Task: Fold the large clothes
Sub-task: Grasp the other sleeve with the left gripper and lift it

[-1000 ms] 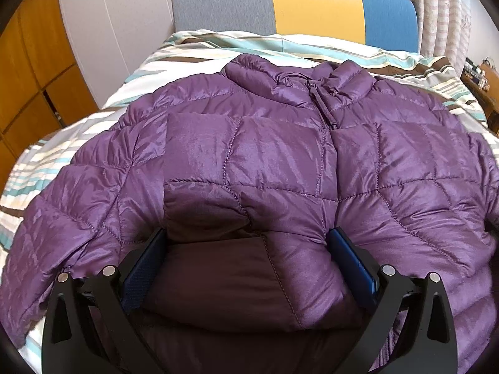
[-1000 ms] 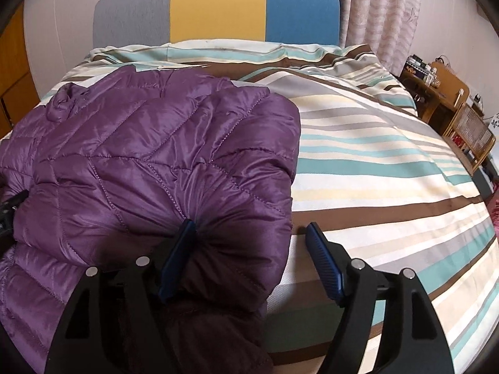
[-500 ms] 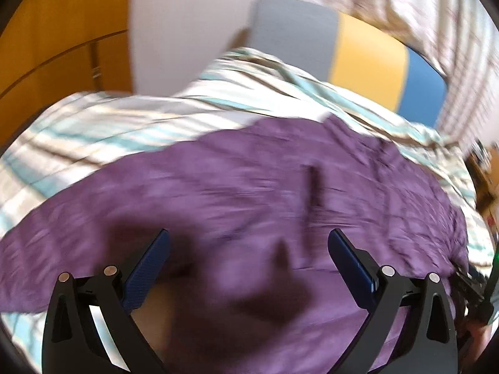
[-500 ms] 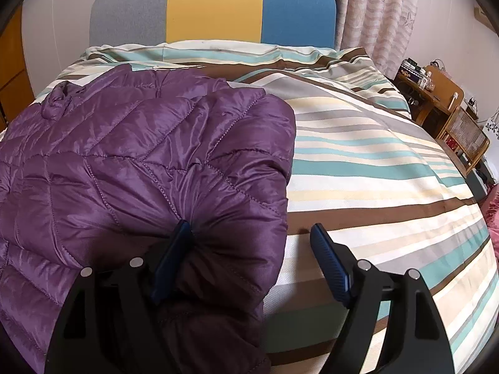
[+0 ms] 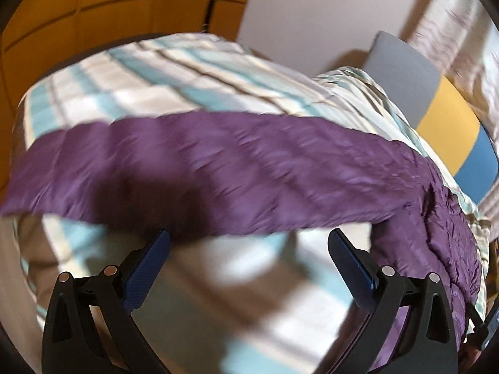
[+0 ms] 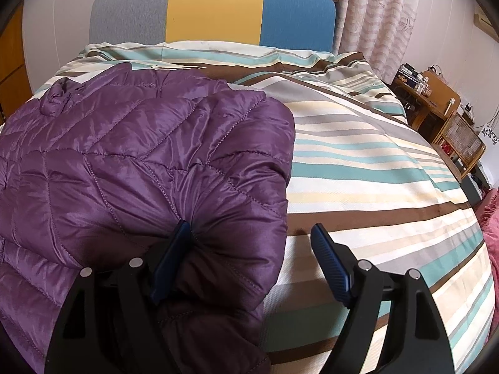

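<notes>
Two grippers show, one per view, and each view tells something the other does not. The right gripper (image 6: 251,229) has its jaws spread wide: its left finger (image 6: 174,249) presses into the folded edge of the purple jacket (image 6: 131,155), while the right finger stands over the bare bedding (image 6: 374,168) and touches no cloth, so nothing is clamped. This view is sharp and shows the jacket lying on the left half of the bed, quilted, with its collar toward the headboard (image 6: 215,6) (grey, yellow and blue panels). Further right are a curtain (image 6: 377,15) and a wooden desk (image 6: 436,99) with small items, too small to read.

The left gripper (image 5: 249,240) also has its jaws apart, with only striped bedding (image 5: 193,280) between them. Its view is blurred and tilted. It shows a long sleeve (image 5: 202,171) of the jacket stretched across the bed just beyond the fingertips, not touching them as far as I can tell, and orange cabinet doors (image 5: 93,15) behind, which the right view shows only at its left edge.

No brand, label or writing can be read in either view.
</notes>
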The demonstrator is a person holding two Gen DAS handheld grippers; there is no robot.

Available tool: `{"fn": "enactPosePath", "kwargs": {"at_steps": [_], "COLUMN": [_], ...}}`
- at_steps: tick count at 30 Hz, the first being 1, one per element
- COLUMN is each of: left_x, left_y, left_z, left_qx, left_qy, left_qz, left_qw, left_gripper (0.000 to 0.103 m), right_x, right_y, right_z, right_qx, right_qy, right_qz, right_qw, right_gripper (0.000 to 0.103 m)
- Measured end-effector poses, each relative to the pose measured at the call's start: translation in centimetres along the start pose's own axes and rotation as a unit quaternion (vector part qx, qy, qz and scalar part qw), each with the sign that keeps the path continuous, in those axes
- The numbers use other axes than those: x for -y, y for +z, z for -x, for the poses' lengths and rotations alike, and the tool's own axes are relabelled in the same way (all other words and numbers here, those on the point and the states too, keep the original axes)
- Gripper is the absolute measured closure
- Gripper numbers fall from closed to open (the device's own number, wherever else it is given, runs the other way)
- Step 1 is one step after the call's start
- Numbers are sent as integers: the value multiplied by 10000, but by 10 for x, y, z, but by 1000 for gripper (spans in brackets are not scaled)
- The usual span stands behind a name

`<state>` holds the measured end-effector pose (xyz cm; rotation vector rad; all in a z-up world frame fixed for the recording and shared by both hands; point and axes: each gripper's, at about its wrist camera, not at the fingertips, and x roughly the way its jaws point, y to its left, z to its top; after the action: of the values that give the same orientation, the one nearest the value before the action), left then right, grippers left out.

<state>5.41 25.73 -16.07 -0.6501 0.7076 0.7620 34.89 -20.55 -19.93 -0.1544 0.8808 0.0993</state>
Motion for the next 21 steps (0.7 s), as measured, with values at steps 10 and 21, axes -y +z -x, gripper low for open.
{"fn": "enactPosePath", "kwargs": {"at_steps": [10, 21], "left_x": [-21, -33], "left_y": [-33, -31], "left_z": [23, 28], "left_qx": [291, 350], "left_qy": [-107, -451], "left_qz": [-14, 801], "left_qw": [9995, 9952], "left_gripper": [3, 3], "right_x": [-2, -2], "right_y": [-2, -2], "right_z": [2, 2], "right_qx": [34, 46], "right_qy": [-96, -135], "right_qz": [68, 104], "right_qw": [9999, 9998], "right_gripper": [24, 24]}}
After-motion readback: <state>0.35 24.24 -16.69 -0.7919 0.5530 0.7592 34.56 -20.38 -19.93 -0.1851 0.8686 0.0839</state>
